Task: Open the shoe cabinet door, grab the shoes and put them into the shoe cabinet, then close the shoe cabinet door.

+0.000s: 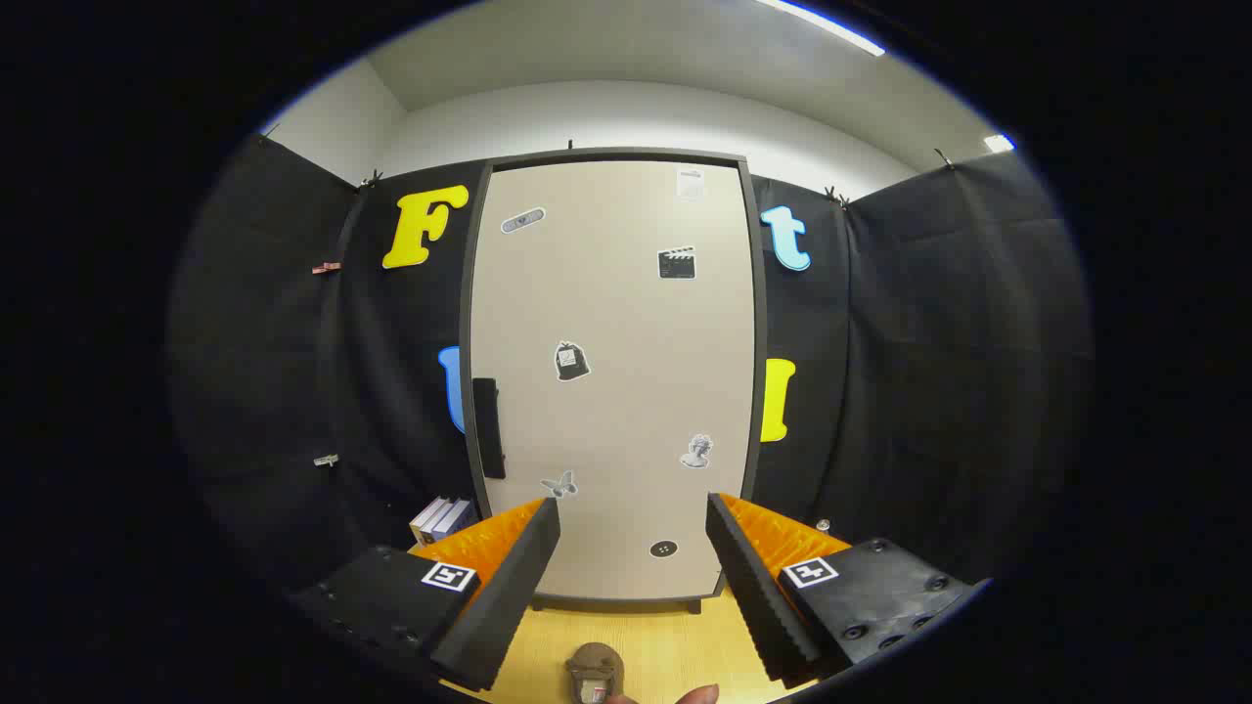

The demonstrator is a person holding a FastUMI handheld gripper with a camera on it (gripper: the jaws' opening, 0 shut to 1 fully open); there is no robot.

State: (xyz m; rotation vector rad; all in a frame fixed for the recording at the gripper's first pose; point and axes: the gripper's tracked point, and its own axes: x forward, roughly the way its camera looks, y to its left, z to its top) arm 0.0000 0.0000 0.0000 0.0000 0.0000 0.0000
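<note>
One cabinet (614,381) stands ahead of the tool (634,577), upright on a pale wood floor (675,636), its single door (626,332) shut. The door is flat, matt beige with a dark frame, and carries seven small stickers (572,361) scattered over it. One dark, slim vertical handle (487,427) sits on the door's edge at 9 o'clock.

One shoe (595,673), brownish and rounded at the toe, lies on the floor between the fingers (504,596) and just below them, at 6 o'clock from the door. Beside it, at 5 o'clock, a fingertip of a person (696,695) pokes in.

The tool is spread wide, holding and touching nothing; the cabinet's lower part shows through the gap. Its two fingers are black with ribbed inner faces, orange ridged backs, and a square black-and-white marker (449,576) on each base.

A few books (440,518) stand against the cabinet's foot at 8 o'clock, just beyond the left finger. Black cloth (929,372) hangs in folds either side of the cabinet.
</note>
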